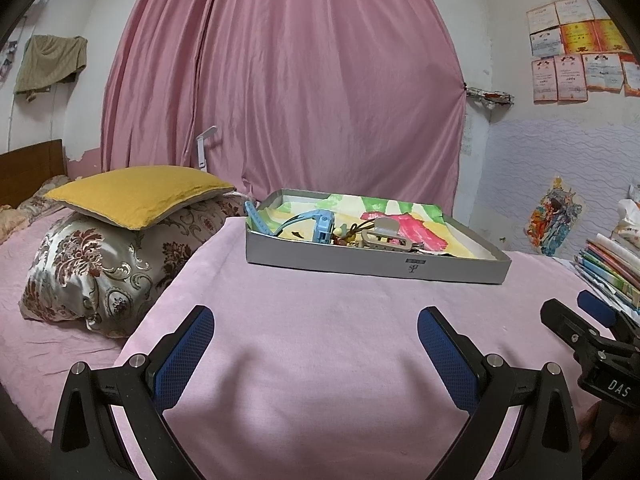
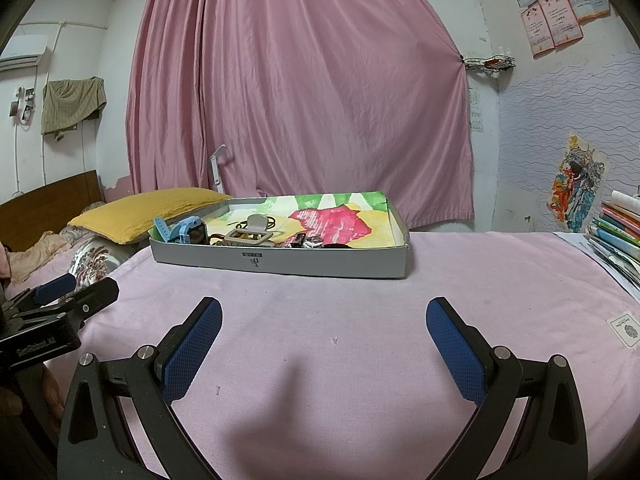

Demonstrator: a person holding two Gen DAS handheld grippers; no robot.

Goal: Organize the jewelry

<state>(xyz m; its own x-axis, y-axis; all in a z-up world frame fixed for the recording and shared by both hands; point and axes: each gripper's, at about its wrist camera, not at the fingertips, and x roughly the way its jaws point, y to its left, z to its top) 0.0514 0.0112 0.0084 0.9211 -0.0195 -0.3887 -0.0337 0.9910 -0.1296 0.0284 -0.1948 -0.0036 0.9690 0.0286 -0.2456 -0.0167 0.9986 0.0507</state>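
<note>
A shallow grey cardboard box (image 1: 372, 265) (image 2: 280, 262) lined with a painted paper stands on the pink bed ahead. In it lie a blue watch (image 1: 322, 225) (image 2: 188, 233), a beige hair claw (image 1: 386, 236) (image 2: 250, 234), a beaded piece (image 1: 347, 237) and small dark clips (image 2: 306, 241). My left gripper (image 1: 316, 338) is open and empty over the pink cover, well short of the box. My right gripper (image 2: 324, 332) is open and empty too, also short of the box. Each gripper shows at the edge of the other's view: the right one (image 1: 592, 320), the left one (image 2: 76, 292).
A yellow pillow (image 1: 138, 194) on a floral pillow (image 1: 108, 268) lies left of the box. A stack of books (image 1: 612, 268) (image 2: 618, 232) sits at the right edge. A pink curtain (image 1: 280, 80) hangs behind. A wooden headboard (image 2: 48, 204) stands at the far left.
</note>
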